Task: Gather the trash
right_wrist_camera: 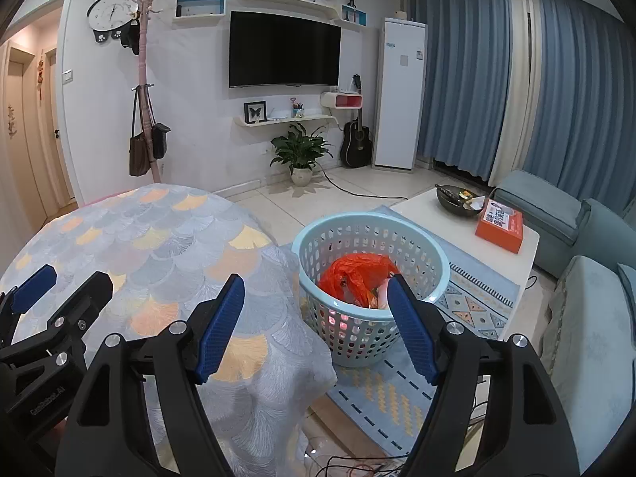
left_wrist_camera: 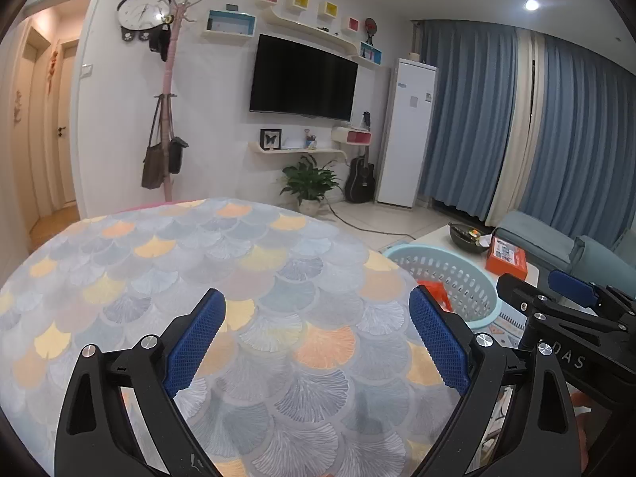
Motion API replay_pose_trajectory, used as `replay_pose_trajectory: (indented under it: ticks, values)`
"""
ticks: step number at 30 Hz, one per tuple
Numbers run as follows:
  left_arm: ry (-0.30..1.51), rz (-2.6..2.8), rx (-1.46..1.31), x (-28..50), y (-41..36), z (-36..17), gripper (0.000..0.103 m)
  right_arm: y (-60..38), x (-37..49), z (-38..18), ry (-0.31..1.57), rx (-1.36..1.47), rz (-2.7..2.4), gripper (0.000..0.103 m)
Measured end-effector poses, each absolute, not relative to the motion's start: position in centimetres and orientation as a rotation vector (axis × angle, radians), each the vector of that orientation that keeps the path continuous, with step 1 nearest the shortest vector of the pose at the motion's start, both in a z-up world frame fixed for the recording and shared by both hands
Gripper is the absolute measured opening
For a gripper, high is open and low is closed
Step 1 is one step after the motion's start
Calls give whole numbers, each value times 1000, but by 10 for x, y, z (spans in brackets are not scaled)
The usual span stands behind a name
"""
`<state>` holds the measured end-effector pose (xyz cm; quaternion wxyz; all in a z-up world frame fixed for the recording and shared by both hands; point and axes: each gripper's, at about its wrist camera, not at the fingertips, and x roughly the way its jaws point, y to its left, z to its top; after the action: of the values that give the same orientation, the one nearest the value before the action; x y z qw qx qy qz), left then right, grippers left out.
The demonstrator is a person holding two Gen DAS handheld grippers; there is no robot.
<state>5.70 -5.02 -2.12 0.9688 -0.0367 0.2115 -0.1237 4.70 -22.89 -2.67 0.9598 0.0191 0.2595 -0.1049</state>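
Note:
A light blue perforated basket [right_wrist_camera: 373,238] stands on the rug right of the table; it holds an orange plastic bag [right_wrist_camera: 353,274] and other scraps. It also shows in the left wrist view [left_wrist_camera: 449,274]. My left gripper [left_wrist_camera: 316,302] is open and empty above the round table with a fan-pattern cloth [left_wrist_camera: 190,270]. My right gripper [right_wrist_camera: 316,282] is open and empty, above the table's right edge [right_wrist_camera: 278,262] and the basket's near rim. Each gripper shows in the other's view: the right one [left_wrist_camera: 556,290] and the left one [right_wrist_camera: 67,282].
A white coffee table [right_wrist_camera: 437,206] carries a dark bowl [right_wrist_camera: 457,198] and an orange box [right_wrist_camera: 501,222]. Blue sofa seats [right_wrist_camera: 576,238] stand at the right. A potted plant [right_wrist_camera: 302,155], guitar, coat stand and TV line the far wall. Cables lie on the floor [right_wrist_camera: 357,461].

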Motion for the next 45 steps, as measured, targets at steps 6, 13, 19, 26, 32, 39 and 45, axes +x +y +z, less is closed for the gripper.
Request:
replay_pose_trajectory:
  ticks: [6,13,19,26,32,39,45]
  values:
    - [425,-249,-70,57,-50,-21,92,-229,47,-25,524,44,-217,70]
    - [420,-246,-65,57,-48,-20,94,-230,46,-25,526,45,-217,71]
    - [426,-240,-58,56,-50,-20,95,-233,47,-26,534,51,-219,72]
    - [427,-238,-56,56,-51,-19,95,-231,45,-26,525,40,-220,72]
    - [429,-240,-54,57,-51,-19,95,-232,45,-26,525,38,-219,72]
    - [430,-242,-48,58,-49,-19,95,-232,45,-27,528,42,-219,72]
    - [431,-243,-50,58,-49,-20,95,-232,46,-27,528,40,-215,72]
